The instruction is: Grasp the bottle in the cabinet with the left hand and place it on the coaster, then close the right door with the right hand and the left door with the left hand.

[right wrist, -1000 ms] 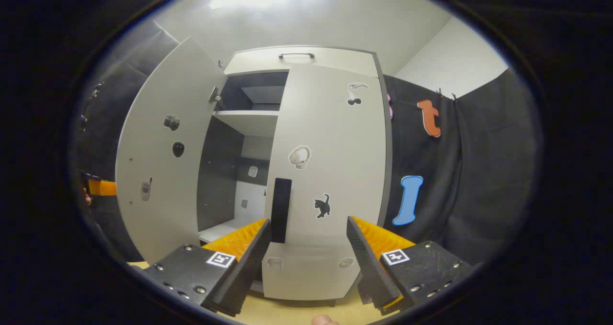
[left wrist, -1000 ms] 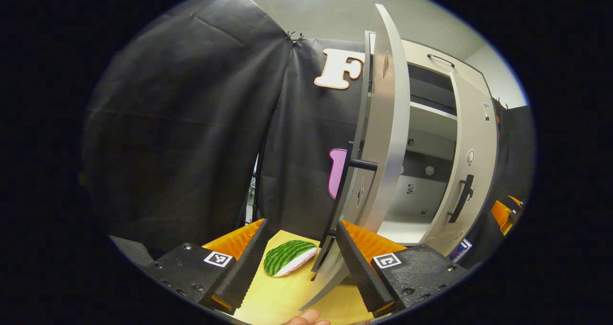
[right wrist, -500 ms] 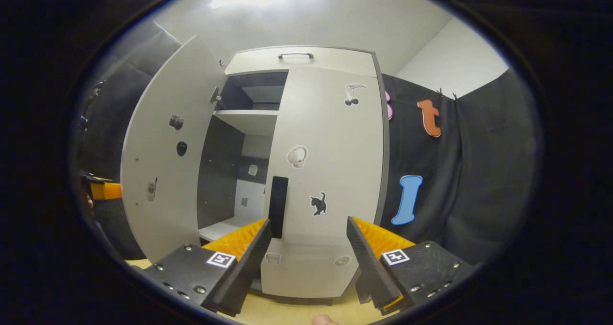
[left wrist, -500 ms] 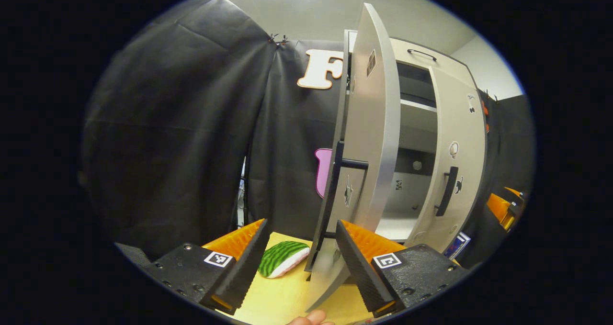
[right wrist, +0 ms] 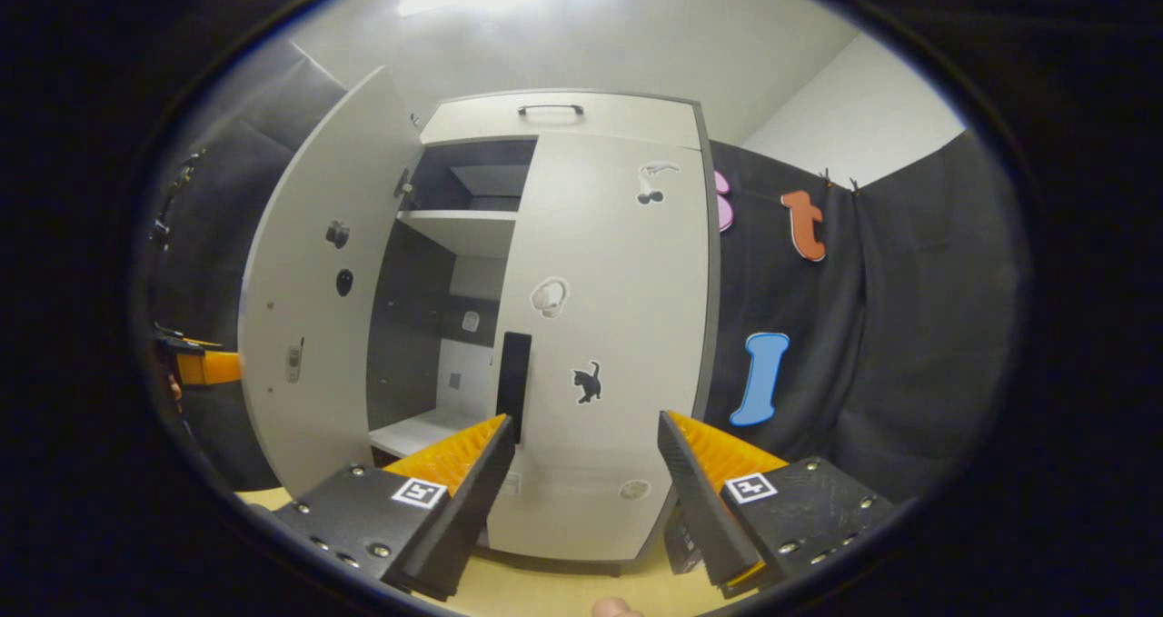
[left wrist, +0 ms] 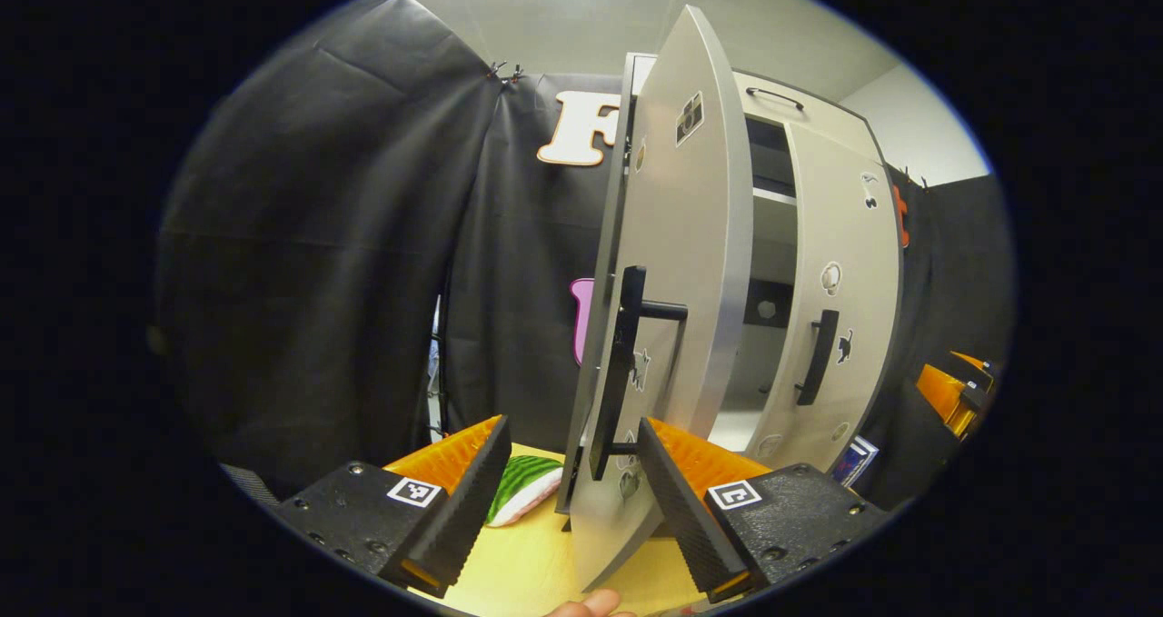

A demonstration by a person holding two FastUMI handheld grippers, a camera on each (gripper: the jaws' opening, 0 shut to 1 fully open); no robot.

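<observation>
The grey cabinet's left door stands half open, almost edge-on, with its black handle facing me. My left gripper is open, and the door's lower part sits between its fingers, close to the right fingertip. I cannot tell whether they touch. In the right gripper view the right door lies flat against the cabinet front. My right gripper is open just in front of it, below its handle. The left door is swung out at the left, and the left gripper shows behind it.
A watermelon-patterned piece lies on the yellow tabletop, left of the door. A small blue-and-white object stands by the cabinet's right foot. The other gripper shows at far right. Inside, a shelf and floor are bare.
The left door has swung further toward the cabinet, turning its handle side to the left gripper. The right gripper has drawn slightly back and right from the right door.
</observation>
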